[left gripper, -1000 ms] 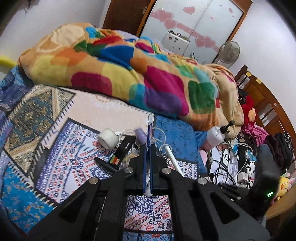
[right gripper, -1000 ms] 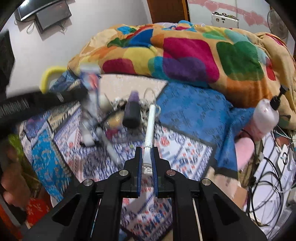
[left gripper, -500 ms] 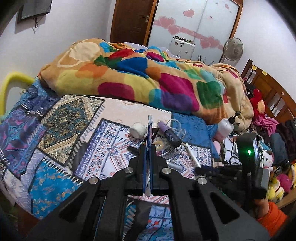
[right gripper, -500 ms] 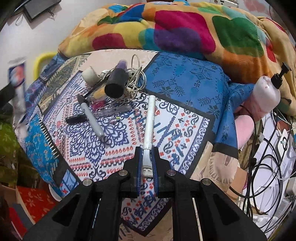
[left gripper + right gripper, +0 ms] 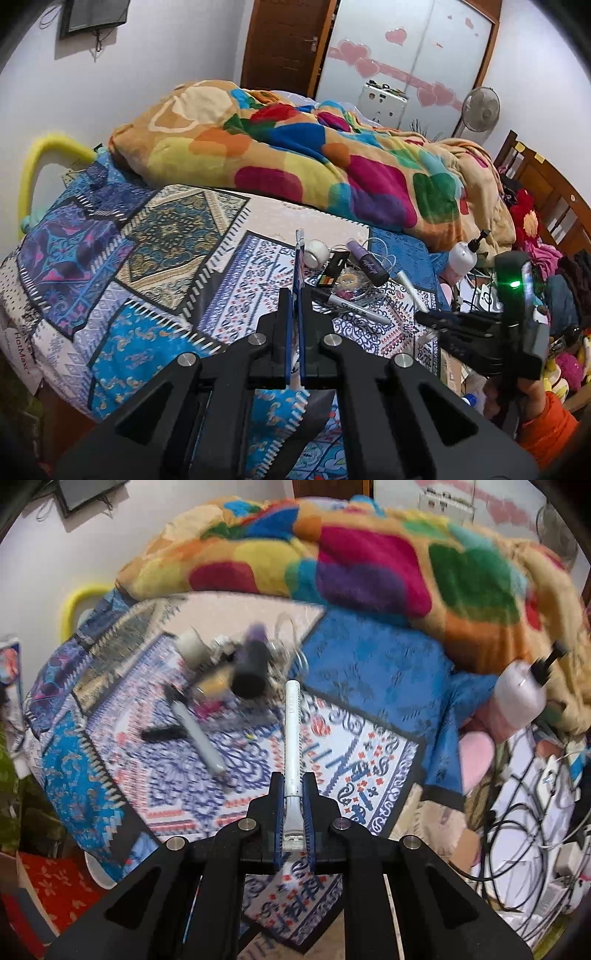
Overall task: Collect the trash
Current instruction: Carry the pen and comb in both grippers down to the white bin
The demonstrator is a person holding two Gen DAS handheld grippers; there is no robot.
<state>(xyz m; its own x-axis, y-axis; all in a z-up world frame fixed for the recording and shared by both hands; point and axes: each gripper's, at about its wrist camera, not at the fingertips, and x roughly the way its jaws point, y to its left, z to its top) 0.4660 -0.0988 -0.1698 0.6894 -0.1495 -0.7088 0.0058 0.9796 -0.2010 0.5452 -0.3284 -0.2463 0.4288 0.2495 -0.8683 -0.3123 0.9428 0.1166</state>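
Note:
My left gripper [image 5: 294, 295] is shut on a thin flat blue-and-white packet [image 5: 299, 258], held edge-on above the patterned bedsheet [image 5: 147, 258]. My right gripper [image 5: 293, 779] is shut on a long white stick-like tube [image 5: 291, 731] that points forward over the bed; it also shows at the right of the left wrist view [image 5: 461, 325]. A pile of small items lies on the bed: a white tape roll [image 5: 317, 251], a purple tube [image 5: 367, 262], a black marker [image 5: 343, 301], a black box [image 5: 334, 271] and white cord.
A multicoloured blanket [image 5: 314, 158] is heaped at the back of the bed. A white pump bottle [image 5: 463, 254] stands at the bed's right edge. Tangled cables and white chargers [image 5: 535, 794] lie at the right. A yellow foam tube [image 5: 37, 162] is at the left.
Both grippers have drawn back and up from the pile, each still holding its item. The left view now takes in more of the bed and room.

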